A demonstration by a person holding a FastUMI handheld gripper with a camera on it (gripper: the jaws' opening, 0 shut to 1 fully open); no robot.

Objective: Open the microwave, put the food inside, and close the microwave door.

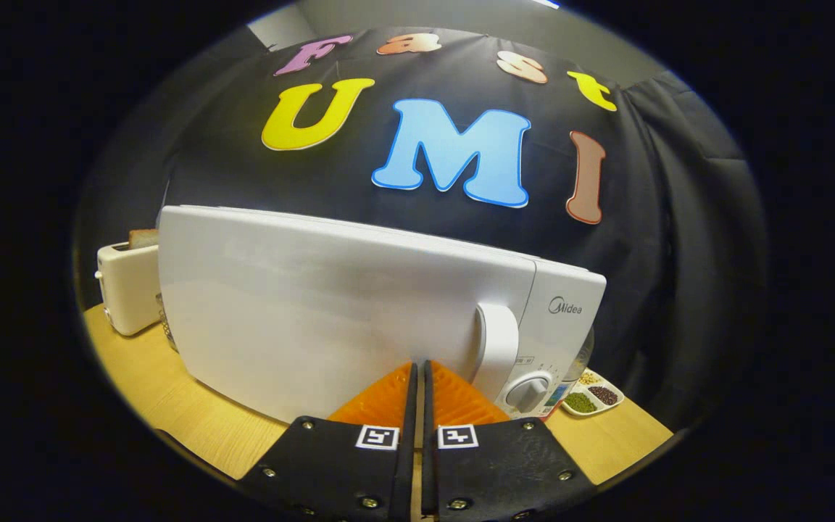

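Toaster point(127, 288) stands at the far left on the table point(171, 395), bread point(143, 237) showing in its slot, its right side hidden behind the microwave point(330, 319). Something small between toaster and microwave is too obscured to identify. Microwave door is closed, and its handle point(497, 351) rises just right of the fingers, with a round dial point(528, 392) lower right. Gripper point(418, 377) fingers are together, nothing between them, tips close against the door. Behind the microwave's right corner, a partly hidden clear vessel; beside it, a divided dish point(593, 397) holding green, dark and pale grains
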